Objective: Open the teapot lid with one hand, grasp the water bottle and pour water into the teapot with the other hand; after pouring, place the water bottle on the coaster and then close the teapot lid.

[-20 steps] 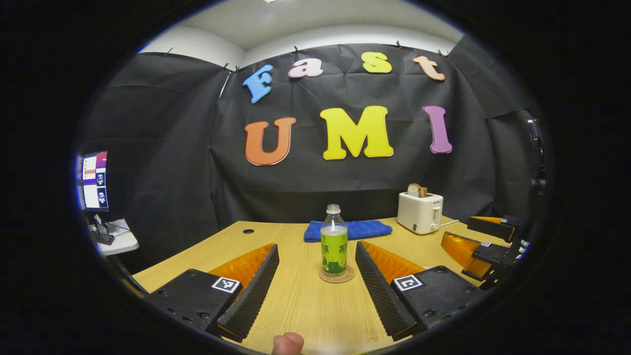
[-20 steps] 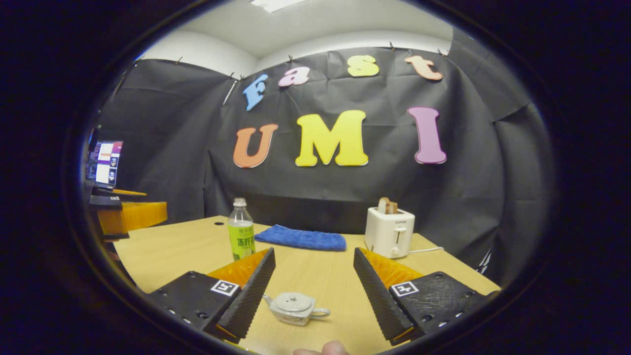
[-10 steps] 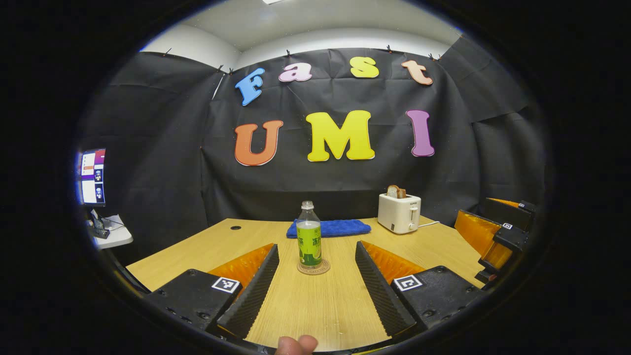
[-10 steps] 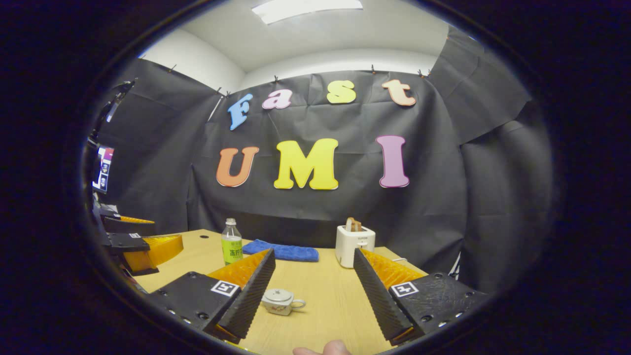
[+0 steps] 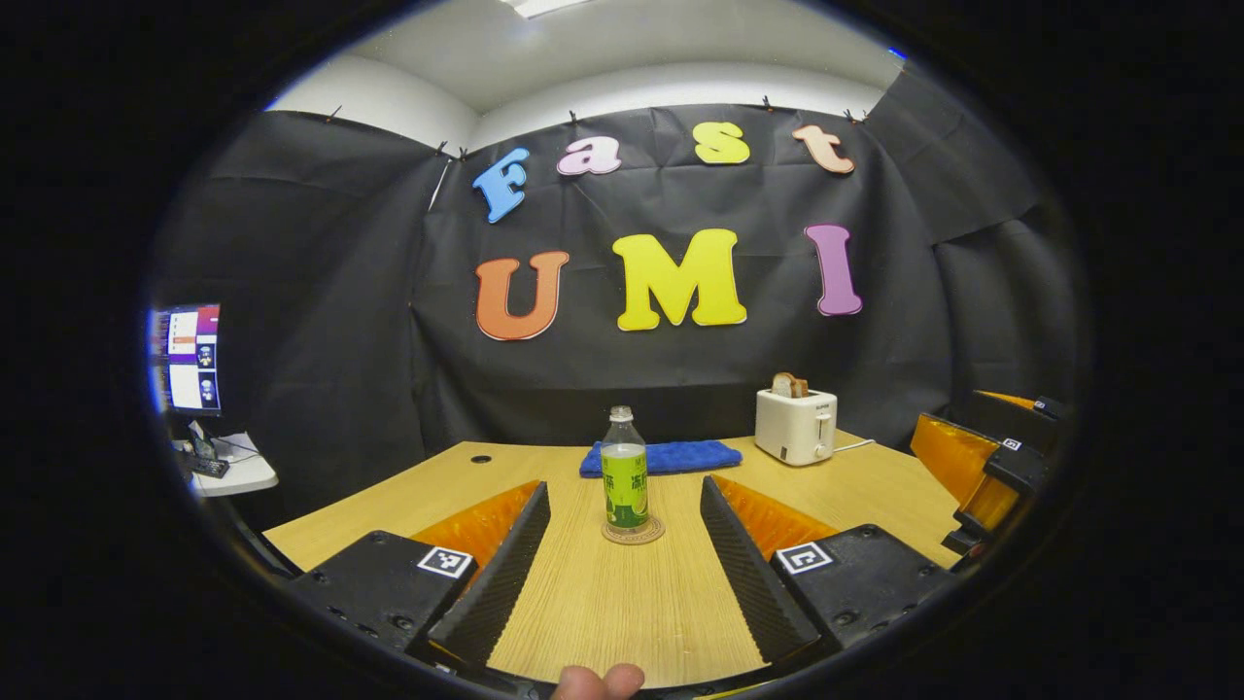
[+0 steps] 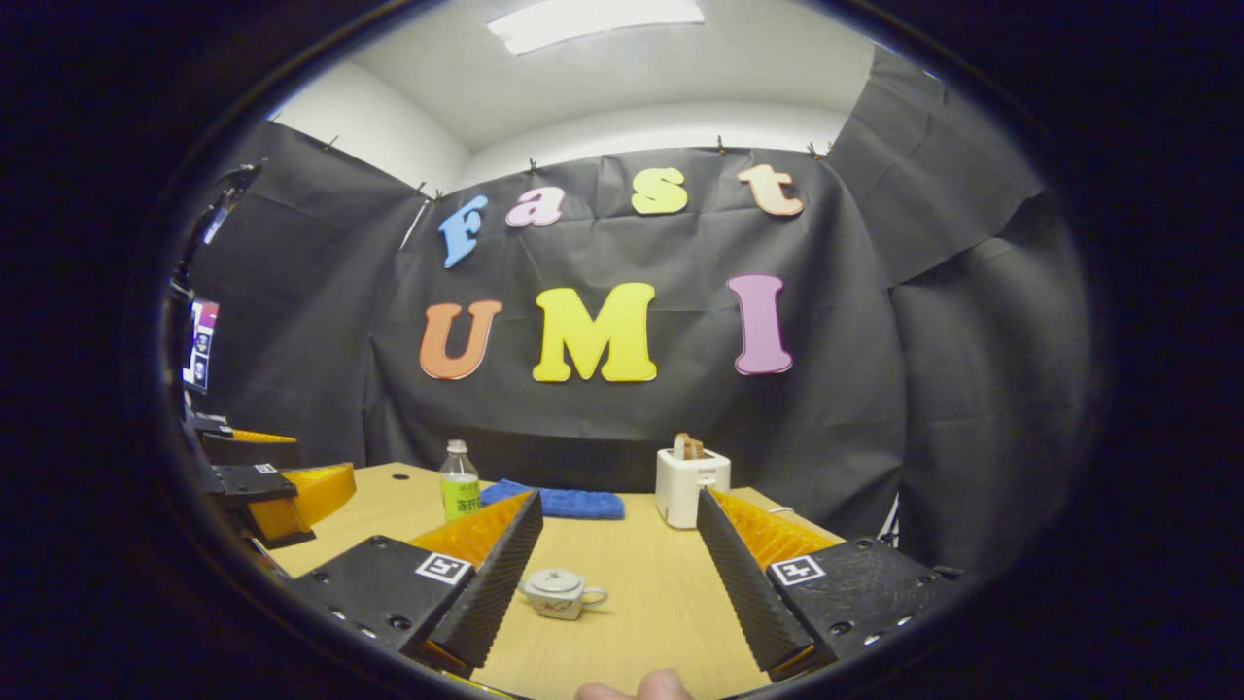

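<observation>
A clear water bottle [image 5: 624,471] with a green label stands upright on a round coaster [image 5: 633,533] on the wooden table [image 5: 855,491]. My left gripper [image 5: 622,574] is open, well short of the bottle, with nothing between its fingers. In the right gripper view the small white teapot [image 6: 559,593] sits on the table with its lid on, near the left finger of my right gripper [image 6: 612,583], which is open and holds nothing. The bottle [image 6: 459,482] stands farther back on the left there. The left gripper [image 6: 272,481] appears at that view's left edge, the right gripper [image 5: 982,467] at the left gripper view's right edge.
A white toaster [image 5: 797,425] with a slice of bread stands at the back right of the table. A folded blue cloth [image 5: 661,456] lies behind the bottle. A screen [image 5: 185,358] and a small side table [image 5: 228,467] stand off to the left.
Both grippers have drawn back from the table: the bottle and the teapot look smaller and farther off. The right gripper view has tilted up, showing more ceiling. Both stay open.
</observation>
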